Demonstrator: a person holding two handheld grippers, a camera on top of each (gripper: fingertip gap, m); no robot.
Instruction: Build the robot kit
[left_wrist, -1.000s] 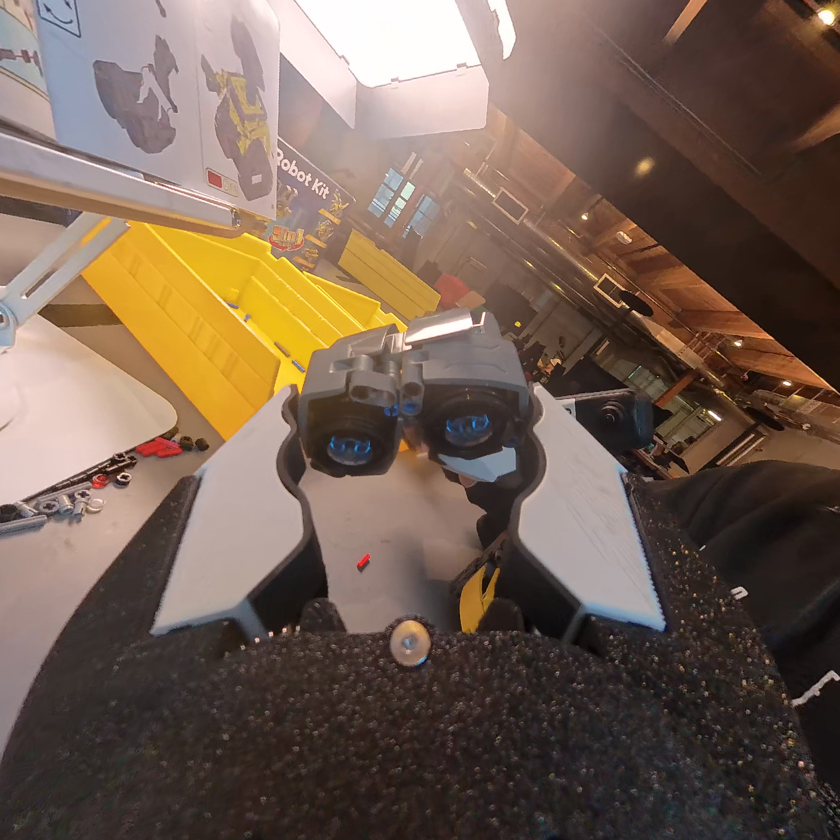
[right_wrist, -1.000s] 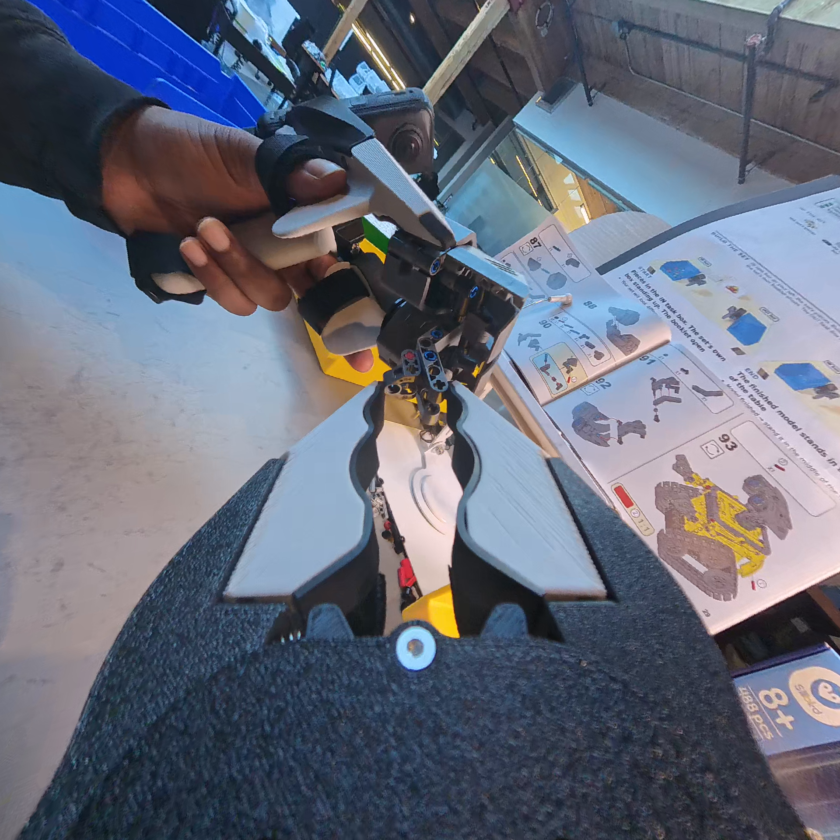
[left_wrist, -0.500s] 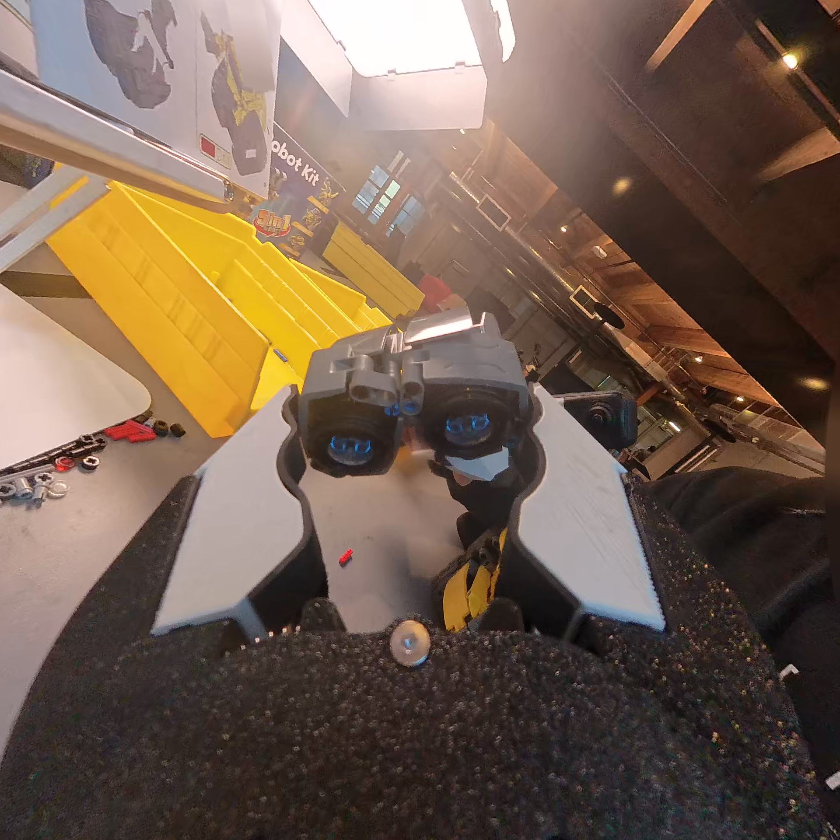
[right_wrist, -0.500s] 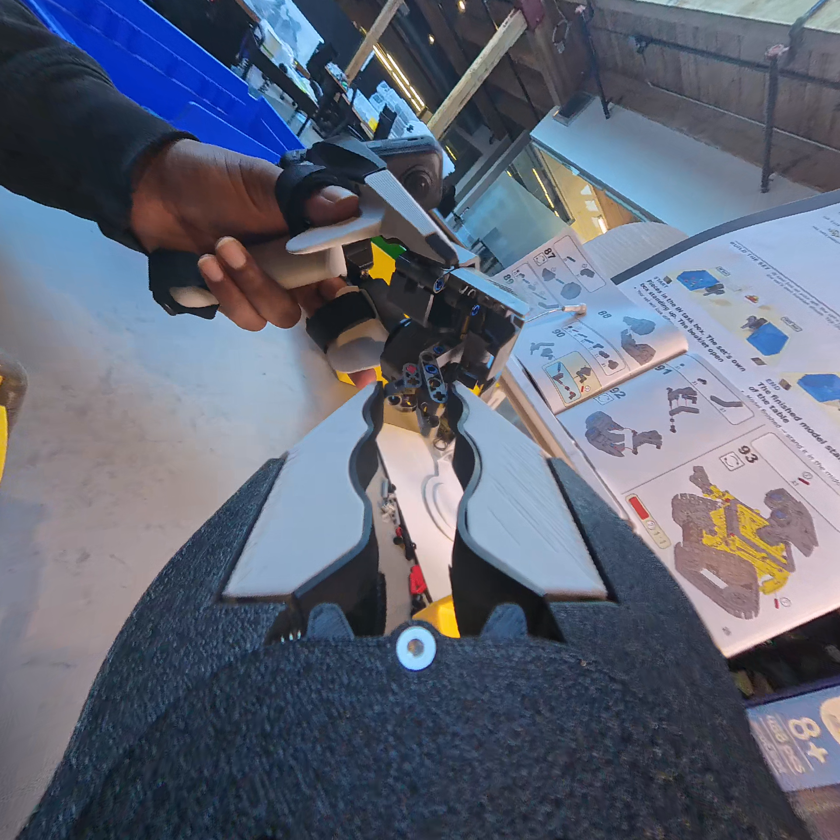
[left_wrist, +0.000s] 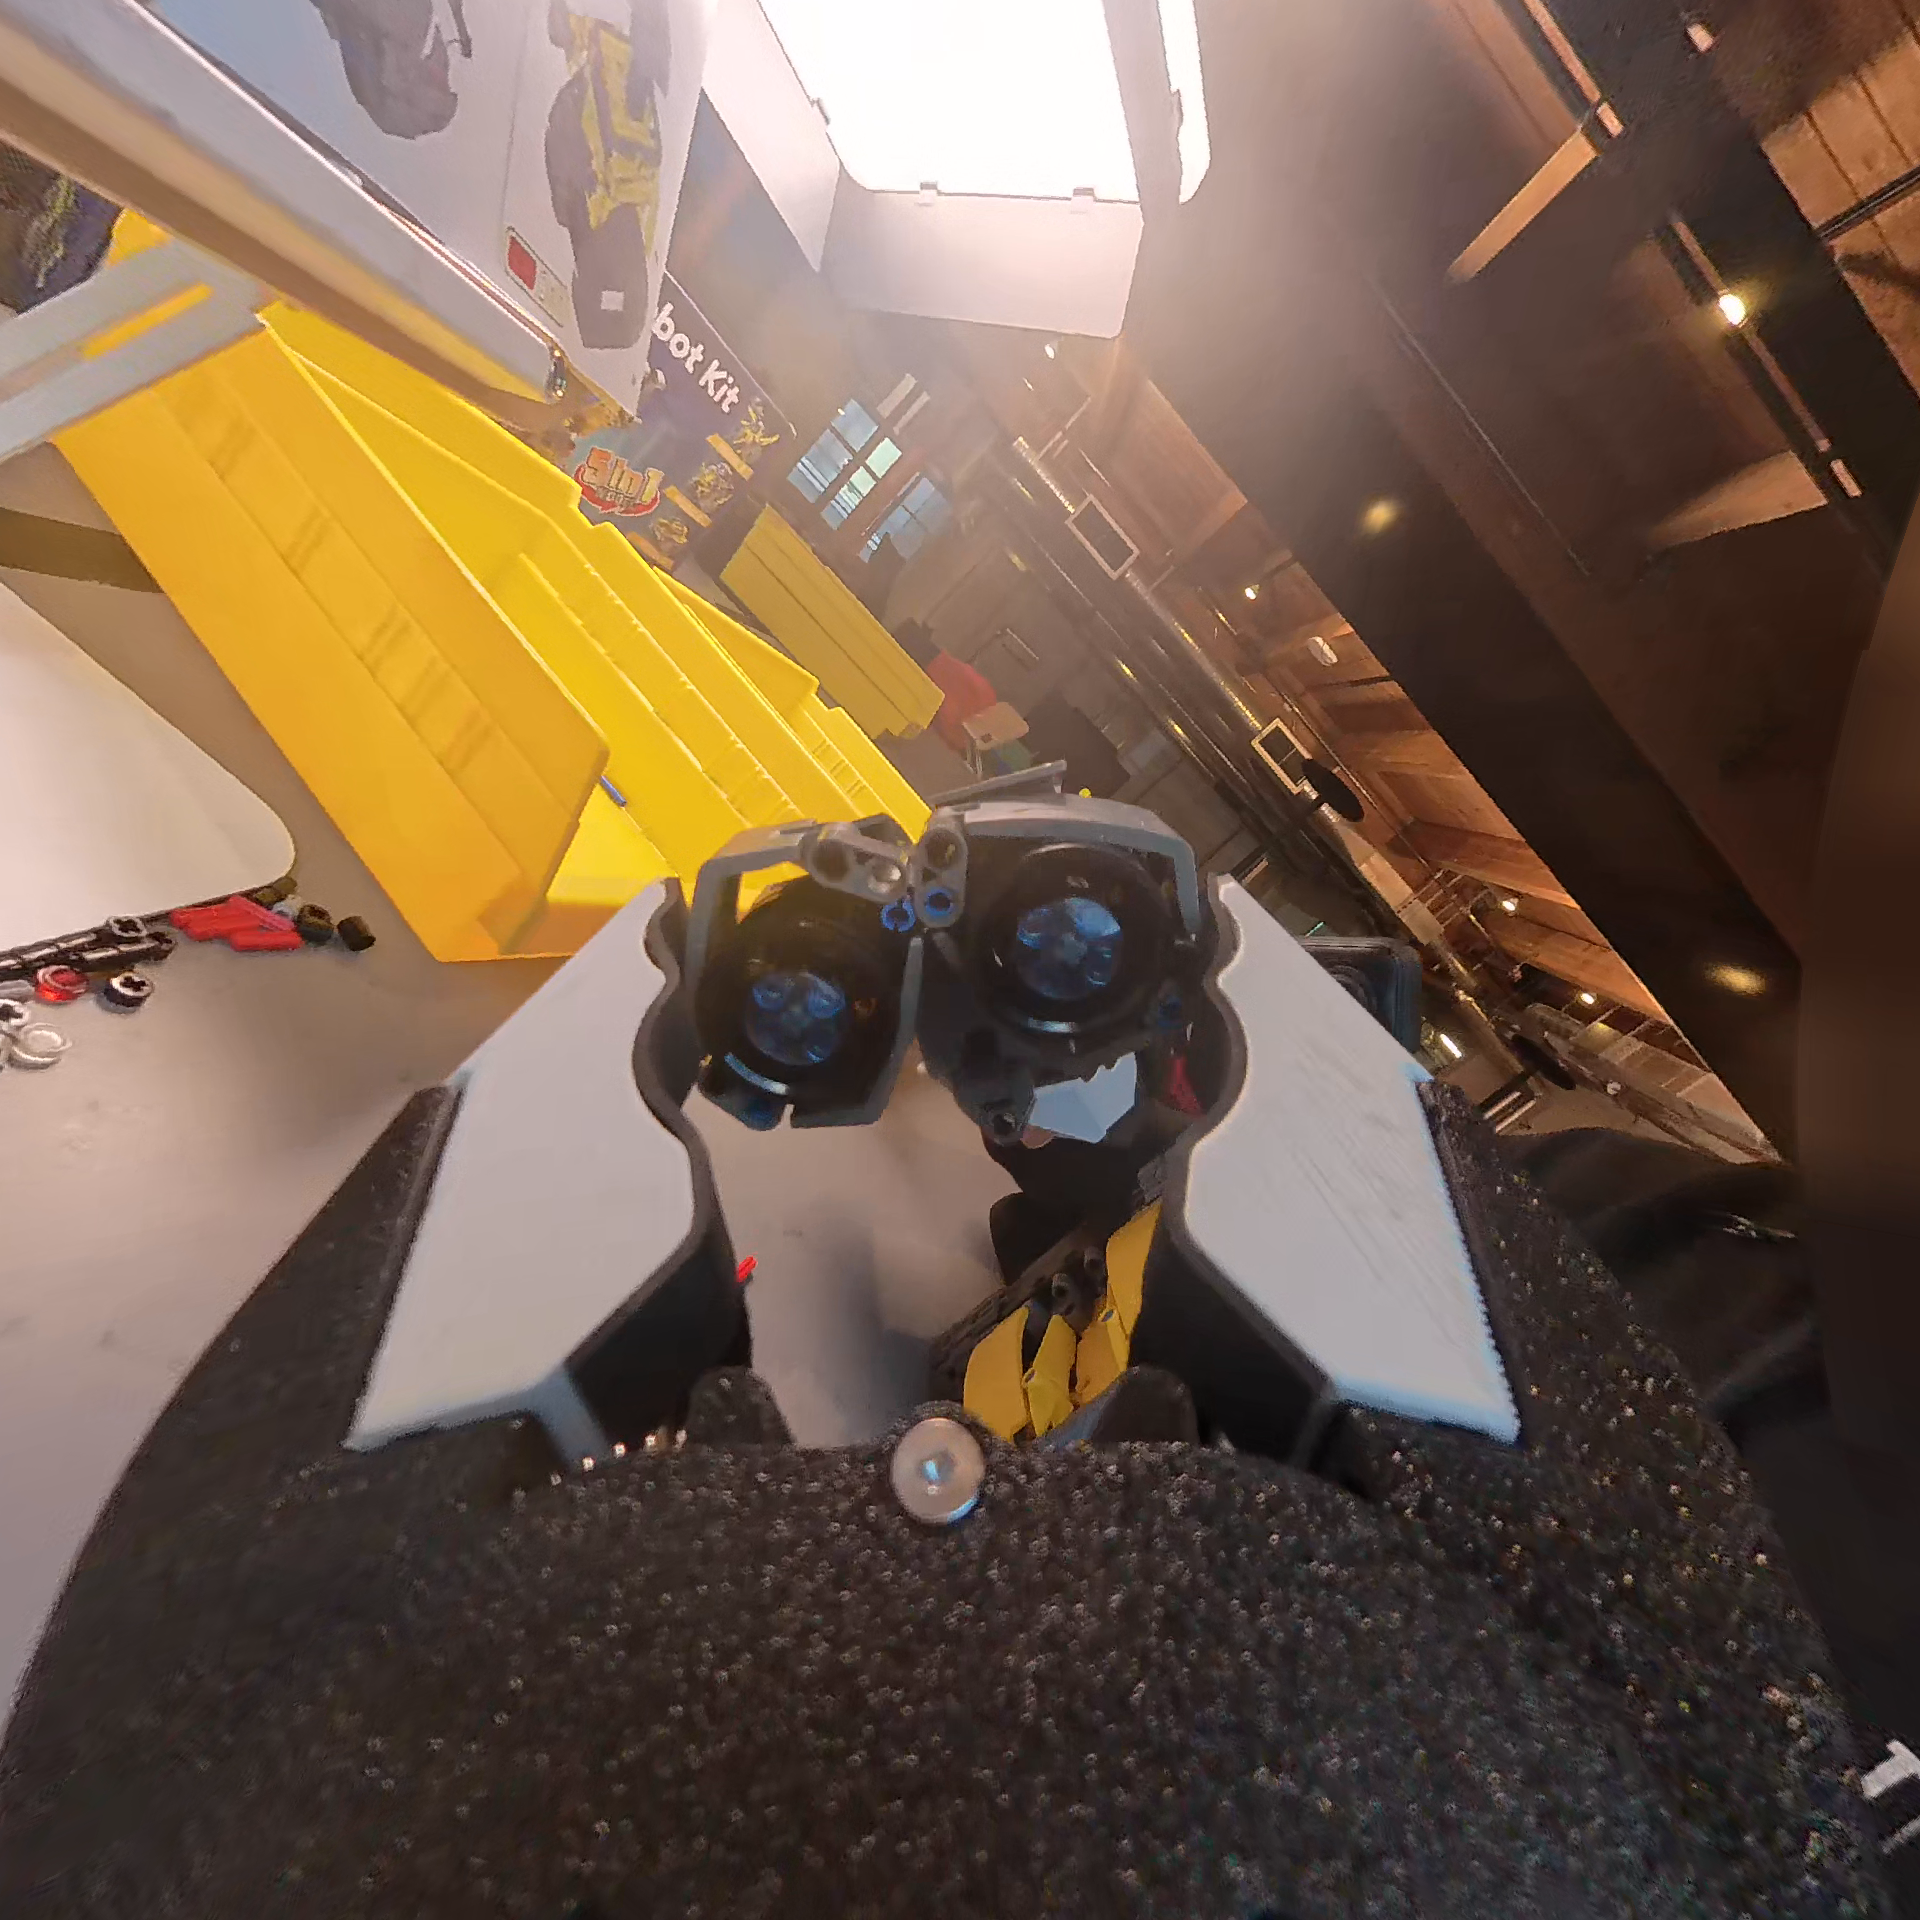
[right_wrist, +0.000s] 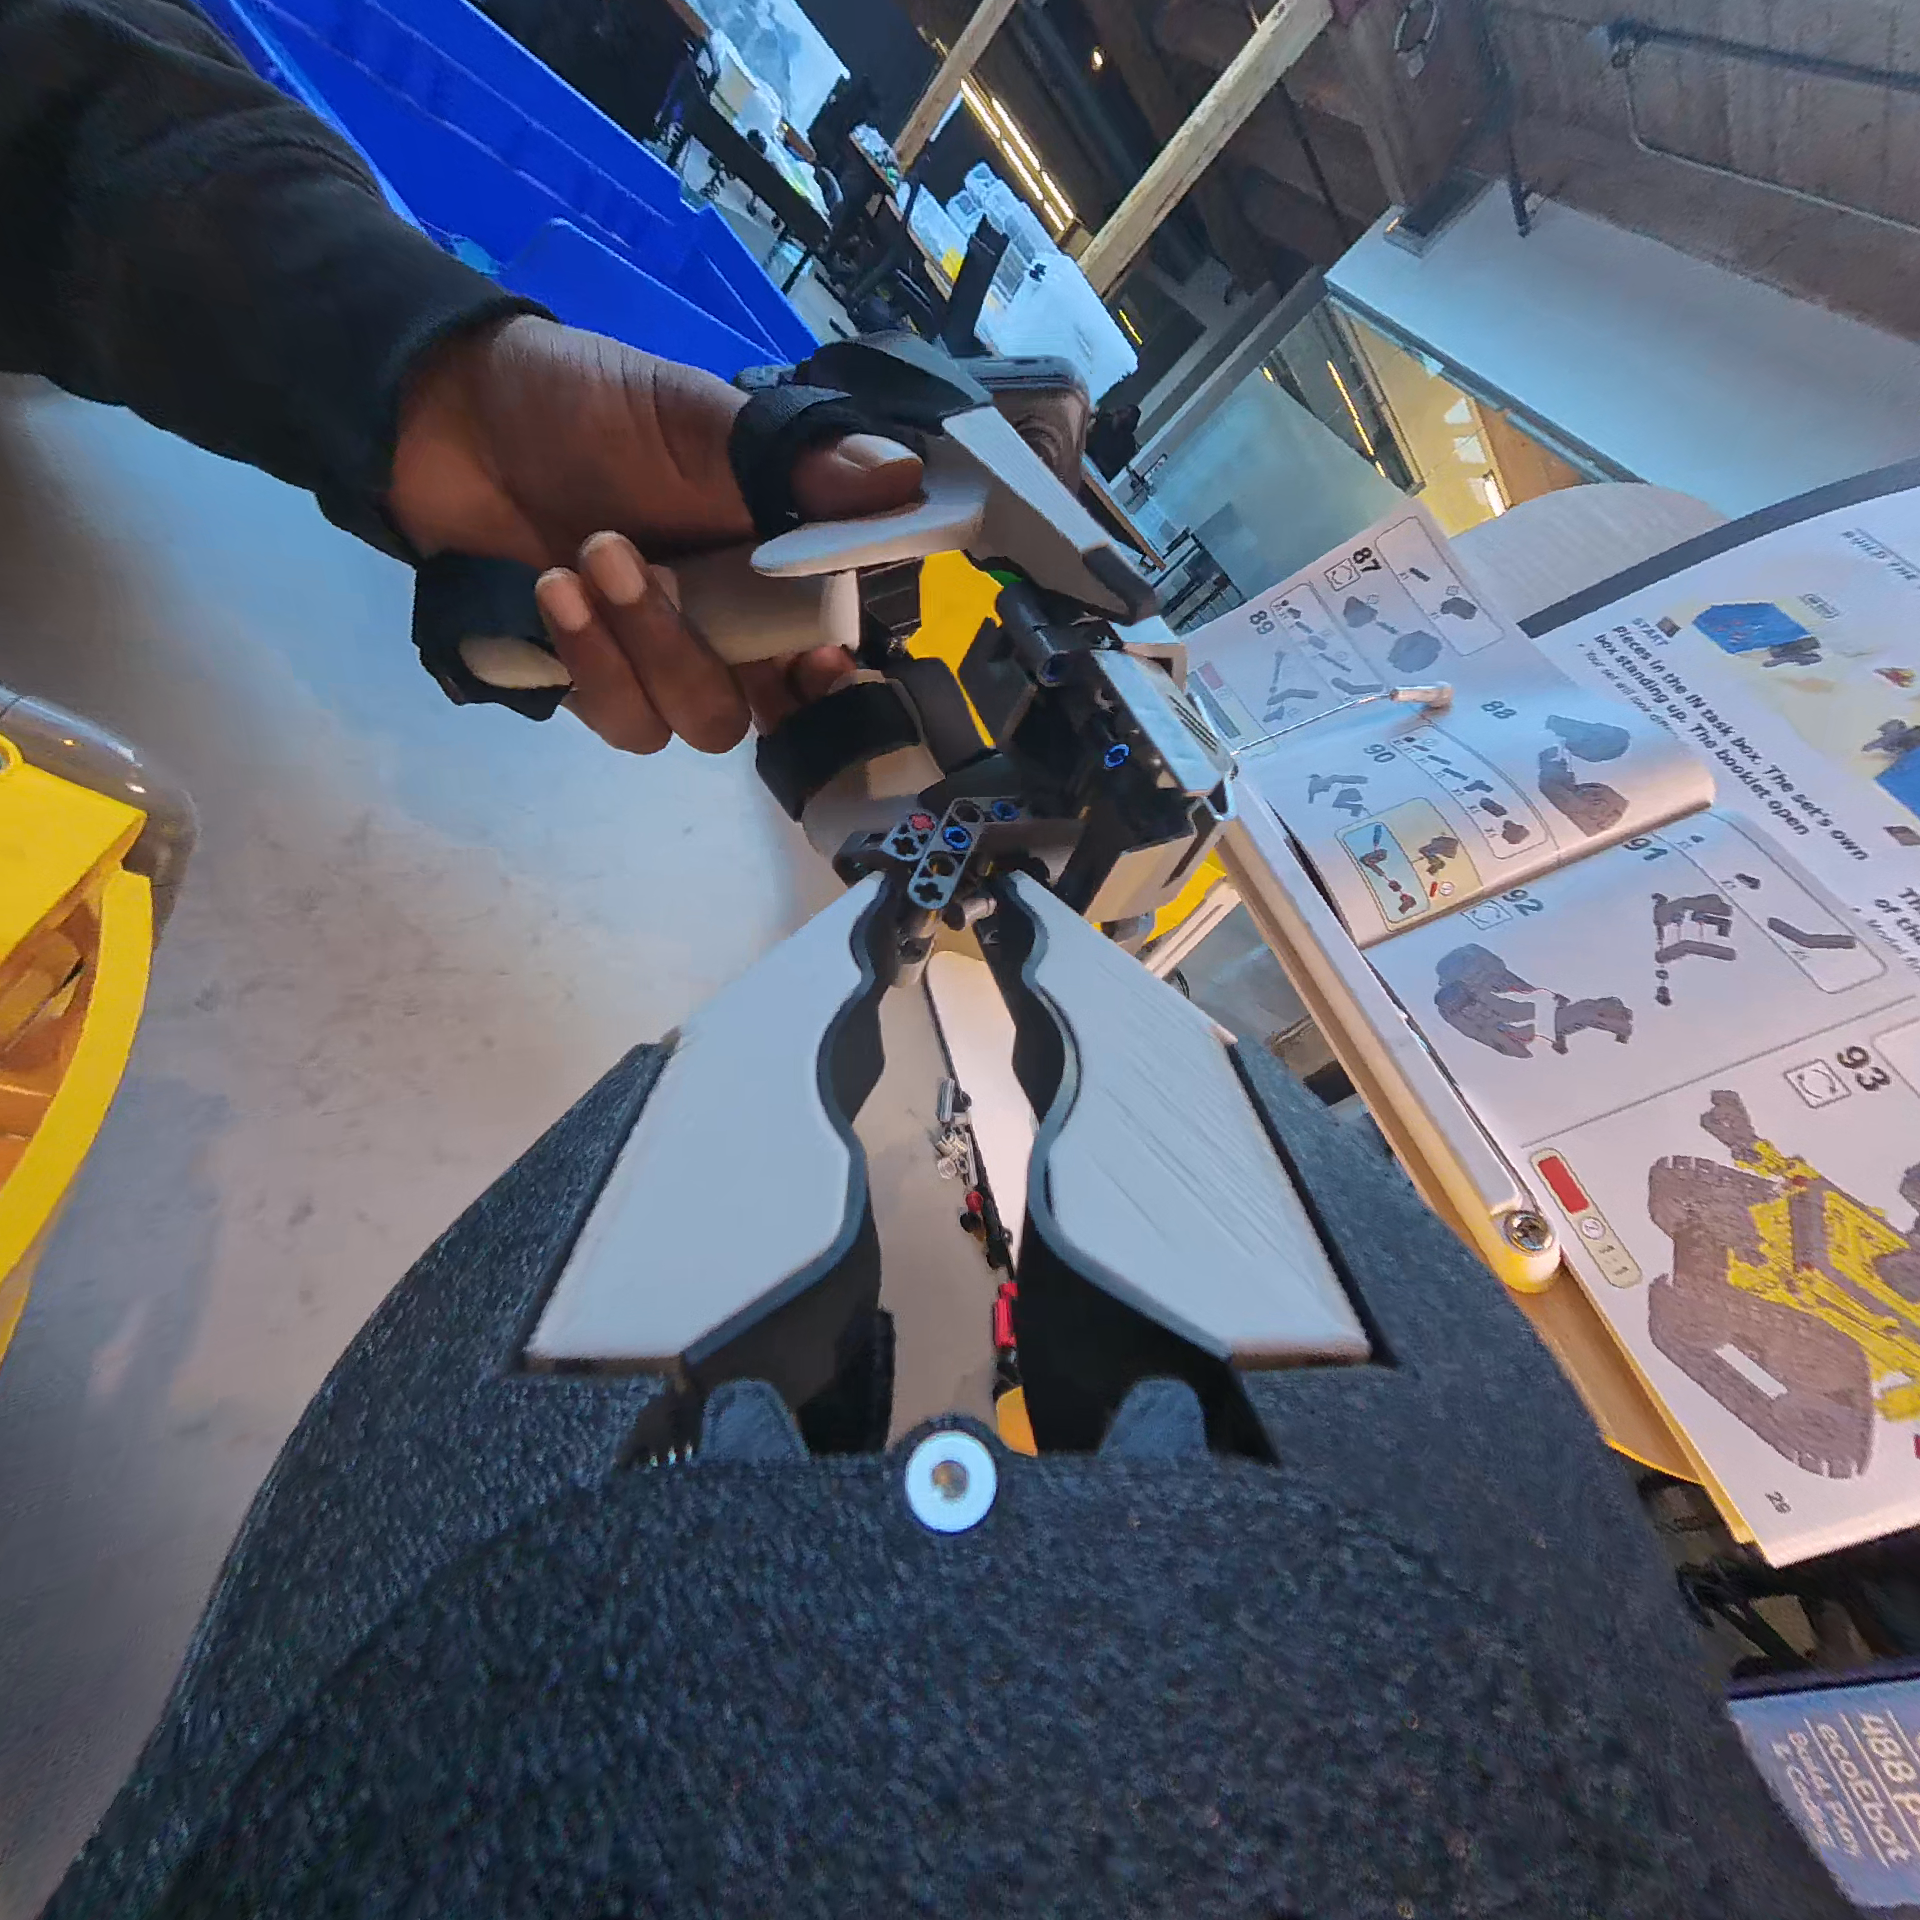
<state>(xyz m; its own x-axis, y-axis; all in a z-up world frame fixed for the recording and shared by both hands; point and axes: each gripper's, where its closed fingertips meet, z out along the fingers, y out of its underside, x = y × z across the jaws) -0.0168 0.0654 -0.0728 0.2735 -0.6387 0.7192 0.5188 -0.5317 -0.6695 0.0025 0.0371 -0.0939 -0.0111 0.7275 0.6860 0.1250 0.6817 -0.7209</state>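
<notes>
1. Left gripper (left_wrist: 940, 1003) clamps a grey-and-black brick-built assembly (left_wrist: 935, 966) between its fingers, held up off the tabletop (left_wrist: 156, 1195); two black round housings with blue centres face the camera.
2. Right gripper (right_wrist: 940, 904) is nearly closed, tips pinched on a small dark pin-and-beam piece (right_wrist: 940, 868) at the bottom of that same assembly (right_wrist: 1091, 758).
3. In the right wrist view, a person's hand (right_wrist: 582, 520) in a dark sleeve grips the left gripper's handle, just past the assembly.
4. Yellow-and-black model part (left_wrist: 1060, 1340) sits low between the left fingers, near the gripper base.
5. Tiny red piece (left_wrist: 744, 1265) lies on the tabletop beside the left finger.
6. Loose small parts (left_wrist: 156, 951), black, red and grey, lie in a row on the tabletop at left.
7. Yellow bins (left_wrist: 416, 675) stand behind those parts.
8. Open instruction booklet (right_wrist: 1558, 935) rests on a tilted stand at right of the assembly, apart from it.
9. Blue bins (right_wrist: 540, 208) sit farther back, behind the hand.
</notes>
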